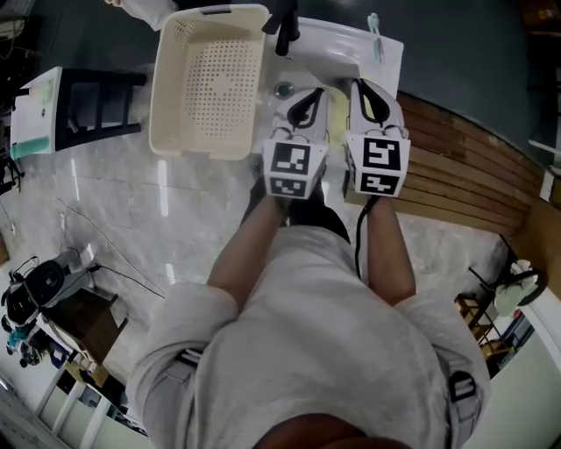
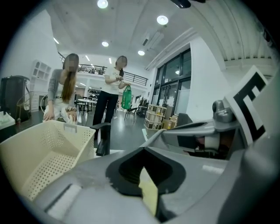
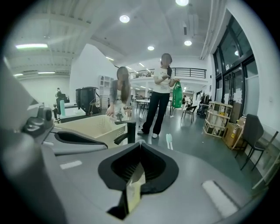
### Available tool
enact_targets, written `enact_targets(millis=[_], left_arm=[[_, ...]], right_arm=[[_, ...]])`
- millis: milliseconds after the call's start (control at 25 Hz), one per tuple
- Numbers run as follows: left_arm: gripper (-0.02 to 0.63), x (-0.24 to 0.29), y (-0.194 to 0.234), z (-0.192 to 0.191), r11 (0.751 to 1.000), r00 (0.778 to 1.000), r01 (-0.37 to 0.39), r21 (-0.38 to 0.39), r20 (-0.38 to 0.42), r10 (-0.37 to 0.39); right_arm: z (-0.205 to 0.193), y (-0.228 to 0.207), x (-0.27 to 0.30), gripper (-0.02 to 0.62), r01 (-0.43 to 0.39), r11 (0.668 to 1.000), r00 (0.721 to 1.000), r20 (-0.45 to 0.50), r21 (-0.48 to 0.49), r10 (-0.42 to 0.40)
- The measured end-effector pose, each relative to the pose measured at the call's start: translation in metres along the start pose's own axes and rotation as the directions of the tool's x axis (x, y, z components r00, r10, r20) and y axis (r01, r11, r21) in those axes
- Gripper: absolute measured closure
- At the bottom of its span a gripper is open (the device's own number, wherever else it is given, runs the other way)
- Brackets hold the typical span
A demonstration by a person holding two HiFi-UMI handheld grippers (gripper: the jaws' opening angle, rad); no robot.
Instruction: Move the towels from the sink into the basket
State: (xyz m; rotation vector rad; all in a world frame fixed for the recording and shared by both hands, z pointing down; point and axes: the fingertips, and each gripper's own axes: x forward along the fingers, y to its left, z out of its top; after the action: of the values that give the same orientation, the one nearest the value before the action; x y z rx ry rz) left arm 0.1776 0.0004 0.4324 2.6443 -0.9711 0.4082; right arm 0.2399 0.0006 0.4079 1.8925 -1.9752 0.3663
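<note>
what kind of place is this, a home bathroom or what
Probably not a home: a big open hall, maybe a lab or showroom. The sink and basket stand under a high ceiling, with a mezzanine railing and tall windows behind.

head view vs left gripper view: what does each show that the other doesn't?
Head view only: a pale toothbrush on the rim of the white sink, brown wooden slats and the person's forearms.
Left gripper view only: two standing people in the hall behind, and the left gripper with its jaws together on a pale yellow strip, probably a towel.
Both: the cream perforated plastic basket, the black faucet and the right gripper.
</note>
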Motion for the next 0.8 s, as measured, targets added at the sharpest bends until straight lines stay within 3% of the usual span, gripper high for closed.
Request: enact_targets(millis=[320,800], left_arm=[[0.591,-0.024,0.026,0.026,0.997,0.996,-0.074,0.008,0.058,0.073],[0.589,-0.077,0.074,0.053,0.977,0.969,-0.211,-0.019,0.131,0.211]], right_arm=[[0.037,0.027,0.002,0.586,-0.056,0.998,0.996,0.07,-0.034,0.059],[0.094,0.087,0.004,0.586,-0.162,0.982,0.969,0.171,-0.098,0.177]])
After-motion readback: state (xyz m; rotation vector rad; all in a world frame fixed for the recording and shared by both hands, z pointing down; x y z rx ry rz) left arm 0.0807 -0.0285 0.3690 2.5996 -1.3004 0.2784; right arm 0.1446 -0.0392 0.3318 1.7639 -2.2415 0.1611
